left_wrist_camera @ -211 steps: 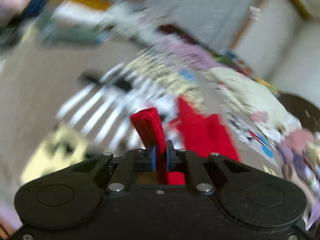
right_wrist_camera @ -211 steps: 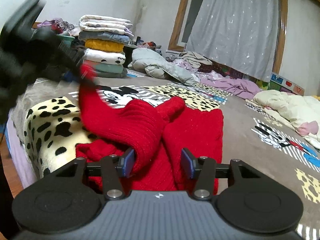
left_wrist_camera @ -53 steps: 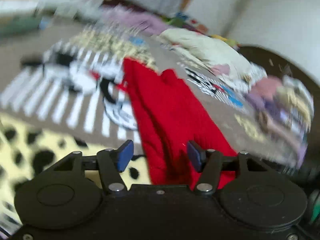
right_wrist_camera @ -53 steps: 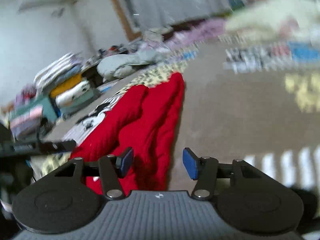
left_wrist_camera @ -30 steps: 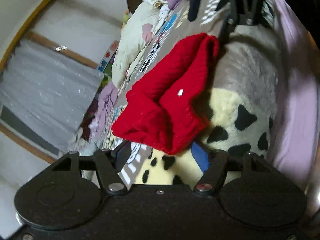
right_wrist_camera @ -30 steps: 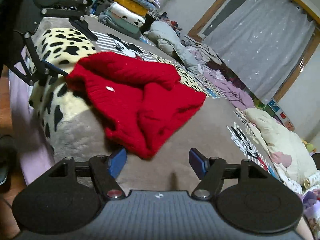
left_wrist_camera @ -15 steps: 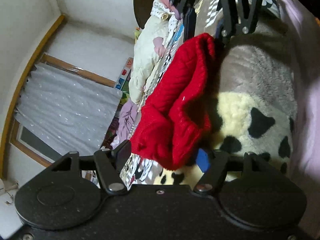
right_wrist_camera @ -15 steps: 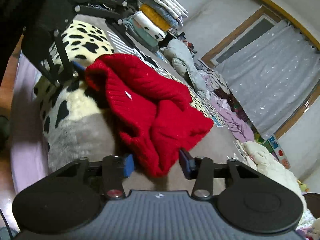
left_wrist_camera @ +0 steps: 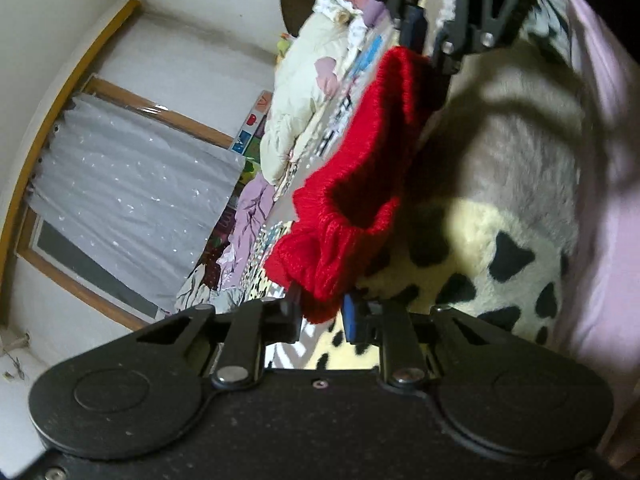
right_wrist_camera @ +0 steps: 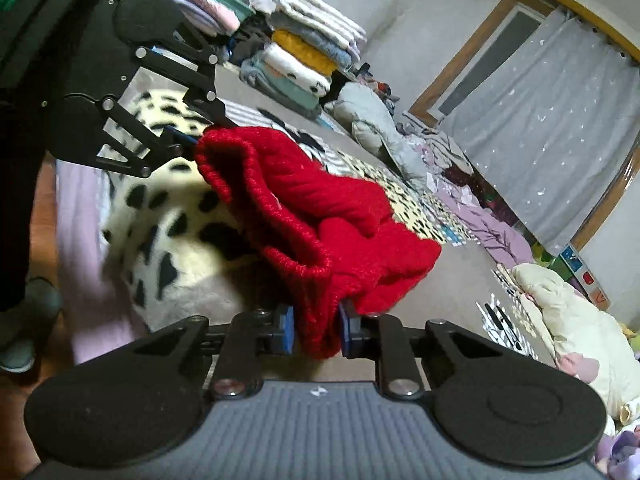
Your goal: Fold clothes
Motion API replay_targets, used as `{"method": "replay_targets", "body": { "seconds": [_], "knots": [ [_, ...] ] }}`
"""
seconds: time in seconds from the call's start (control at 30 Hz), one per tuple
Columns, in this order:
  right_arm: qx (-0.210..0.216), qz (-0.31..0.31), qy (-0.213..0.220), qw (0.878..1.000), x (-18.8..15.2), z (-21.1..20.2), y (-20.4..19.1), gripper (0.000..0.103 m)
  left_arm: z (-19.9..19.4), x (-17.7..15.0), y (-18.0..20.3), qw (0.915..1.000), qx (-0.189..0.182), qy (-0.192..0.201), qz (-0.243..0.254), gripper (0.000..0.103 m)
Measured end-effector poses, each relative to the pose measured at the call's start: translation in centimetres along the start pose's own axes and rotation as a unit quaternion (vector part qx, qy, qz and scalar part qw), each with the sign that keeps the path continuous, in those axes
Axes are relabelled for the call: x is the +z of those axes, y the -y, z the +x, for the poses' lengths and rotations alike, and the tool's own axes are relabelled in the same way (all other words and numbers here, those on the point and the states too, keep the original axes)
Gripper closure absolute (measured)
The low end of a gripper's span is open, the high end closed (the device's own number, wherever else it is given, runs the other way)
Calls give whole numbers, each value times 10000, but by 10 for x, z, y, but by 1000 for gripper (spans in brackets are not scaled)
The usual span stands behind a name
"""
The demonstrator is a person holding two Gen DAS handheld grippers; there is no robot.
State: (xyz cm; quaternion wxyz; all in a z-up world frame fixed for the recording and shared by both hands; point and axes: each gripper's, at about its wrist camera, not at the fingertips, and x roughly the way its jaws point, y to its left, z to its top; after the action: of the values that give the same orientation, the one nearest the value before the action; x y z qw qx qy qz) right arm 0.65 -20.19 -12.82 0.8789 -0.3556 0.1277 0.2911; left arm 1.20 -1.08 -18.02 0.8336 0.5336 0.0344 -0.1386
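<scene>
Right wrist view: my right gripper (right_wrist_camera: 316,330) pinches the red chunky knit sweater (right_wrist_camera: 320,216) at its near hem; my left gripper (right_wrist_camera: 182,142) clamps its far end, above the spotted fleece blanket (right_wrist_camera: 160,232). Thick knit may slip out, sagging middle bunches.

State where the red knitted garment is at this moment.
In both wrist views the red knitted garment hangs stretched between the left gripper and right gripper, each with jaws shut on an end, above the spotted fleece blanket.

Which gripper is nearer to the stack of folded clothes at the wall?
Left. The left gripper holds the red sweater at the end toward the stack of folded clothes; the right gripper grips the opposite end.
</scene>
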Motion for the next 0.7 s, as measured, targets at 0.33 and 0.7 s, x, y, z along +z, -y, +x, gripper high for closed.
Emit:
{"method": "replay_targets", "body": {
  "seconds": [0.33,0.7],
  "knots": [
    [-248,616,750,9950,32,-33,29,81,-12,9,-63,9788,-355,186,-2008,84],
    [-178,2580,1513,9541,44,20,130,80,54,5,-146,9001,-904,499,-4233,84]
  ]
}}
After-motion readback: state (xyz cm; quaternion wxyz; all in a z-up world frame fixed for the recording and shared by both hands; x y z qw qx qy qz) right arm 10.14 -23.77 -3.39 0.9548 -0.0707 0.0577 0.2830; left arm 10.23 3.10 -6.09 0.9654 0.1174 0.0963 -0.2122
